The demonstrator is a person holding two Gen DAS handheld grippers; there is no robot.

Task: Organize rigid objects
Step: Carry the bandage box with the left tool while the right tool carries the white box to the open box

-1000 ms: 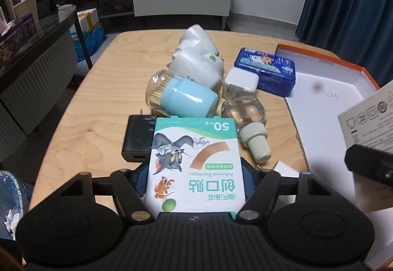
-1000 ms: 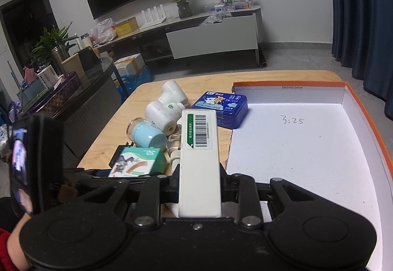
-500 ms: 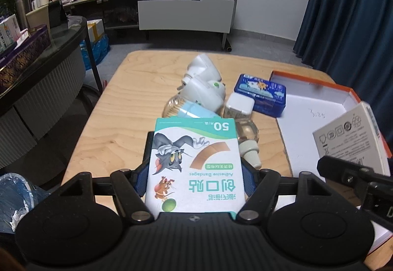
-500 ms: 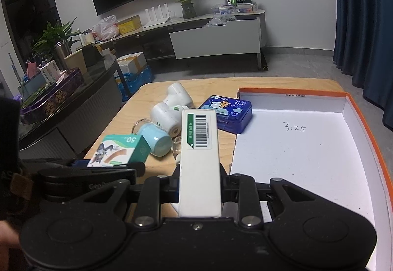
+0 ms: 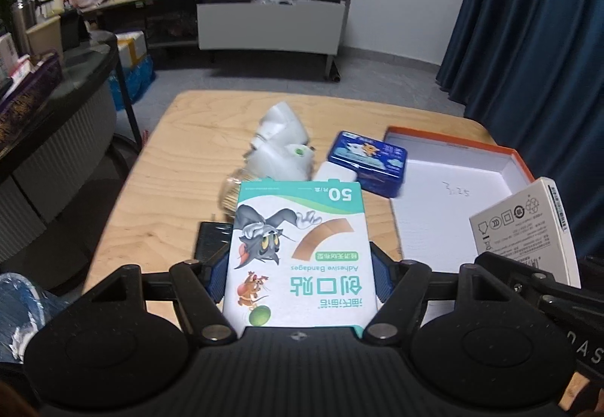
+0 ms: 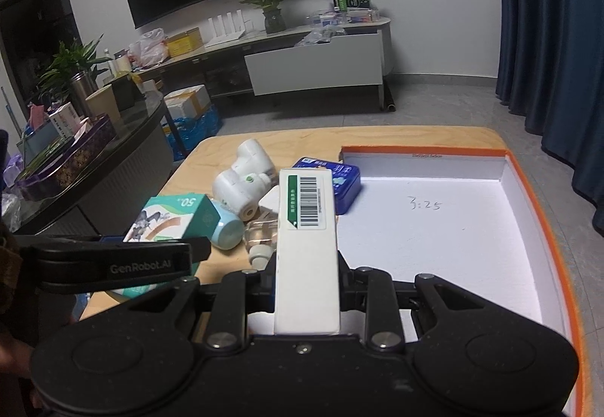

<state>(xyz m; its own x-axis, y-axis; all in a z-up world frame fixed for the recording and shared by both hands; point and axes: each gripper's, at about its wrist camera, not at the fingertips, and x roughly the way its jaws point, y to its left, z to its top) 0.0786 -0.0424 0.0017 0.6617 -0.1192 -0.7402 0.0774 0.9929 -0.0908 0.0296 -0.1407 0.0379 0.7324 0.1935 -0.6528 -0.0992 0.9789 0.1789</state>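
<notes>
We saw a dim room with soft light from above. The white tray [image 6: 434, 228] was the brightest surface. Beyond the tray, the white devices [image 5: 281, 149] were blurred by motion, and straight lines curved near the picture edges, where the corners darkened.

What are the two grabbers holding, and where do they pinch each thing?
The left gripper pinches the bandage box by its two long side edges, near its lower end. The right gripper pinches the slim white box by its broad faces, near its lower end.
</notes>
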